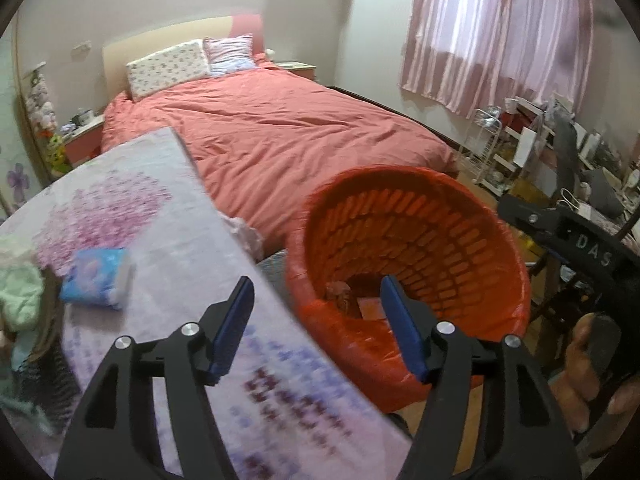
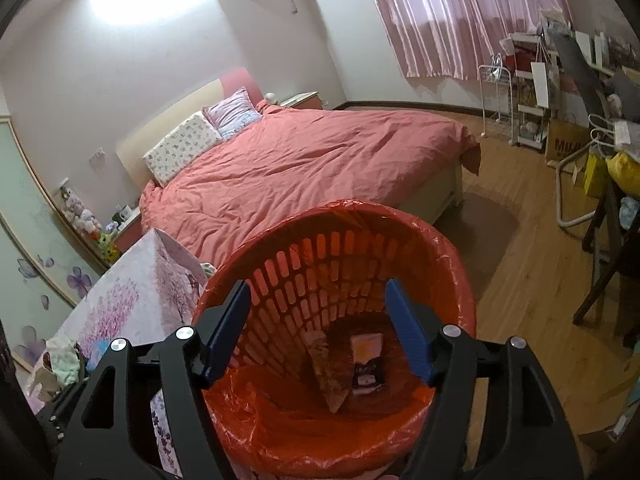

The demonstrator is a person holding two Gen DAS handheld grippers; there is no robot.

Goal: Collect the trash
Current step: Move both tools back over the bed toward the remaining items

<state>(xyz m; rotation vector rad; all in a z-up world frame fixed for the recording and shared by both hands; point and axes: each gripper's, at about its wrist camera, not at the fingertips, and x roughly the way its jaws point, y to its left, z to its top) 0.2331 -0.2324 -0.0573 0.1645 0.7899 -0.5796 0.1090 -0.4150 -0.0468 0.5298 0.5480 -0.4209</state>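
Inside round slatted basket (image 2: 440,264) (glossy red liner), flat wrappers (image 2: 366,364).

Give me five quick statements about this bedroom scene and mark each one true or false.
1. The round slotted basket with the red plastic liner is empty. False: wrappers lie at its bottom.
2. The left gripper stands open with nothing between its blue pads. True.
3. The blue tissue pack lies inside the basket. False: it rests on the floral-printed table surface.
4. The bed's quilt is salmon pink. True.
5. The right gripper is clamped on a wrapper. False: it is open and holds nothing, above the basket.
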